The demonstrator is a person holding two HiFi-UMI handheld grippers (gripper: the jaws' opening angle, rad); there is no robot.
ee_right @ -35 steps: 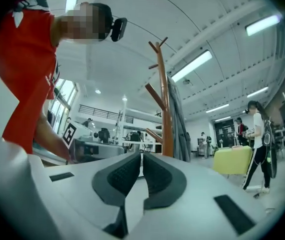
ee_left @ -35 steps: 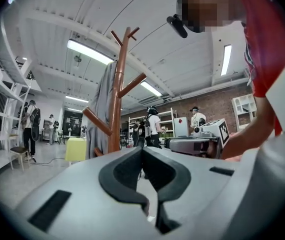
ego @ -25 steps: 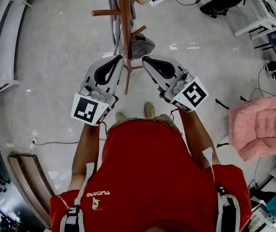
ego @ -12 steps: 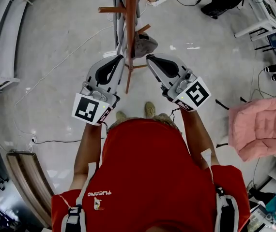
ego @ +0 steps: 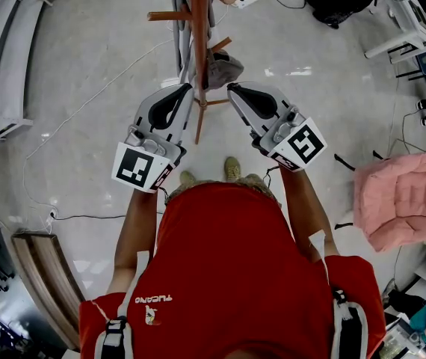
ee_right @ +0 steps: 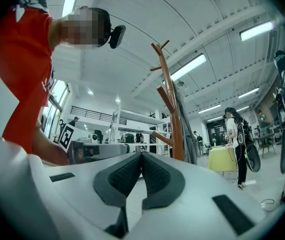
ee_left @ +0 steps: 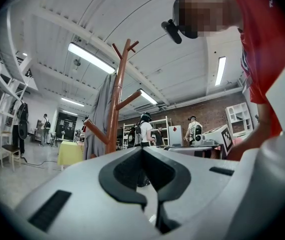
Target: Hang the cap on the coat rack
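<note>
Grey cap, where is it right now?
In the head view, the grey cap hangs on the brown wooden coat rack, right of its pole, just beyond the right gripper.

Two handheld grippers held out in front of the chest, both closed.

The white plastic left gripper [ego: 186,90] and the matching white right gripper [ego: 232,90] angle inward, their tips near each other but apart, so the pair forms a narrow V. Each carries a black-and-white square-marker cube at its rear end: left cube [ego: 138,168], right cube [ego: 300,143]. The bare left forearm [ego: 134,226] and bare right forearm [ego: 303,208] reach forward from the red-shirted torso. In each gripper view, the black ribbed pads meet at the tip, left [ee_left: 128,170] and right [ee_right: 127,176].
</note>
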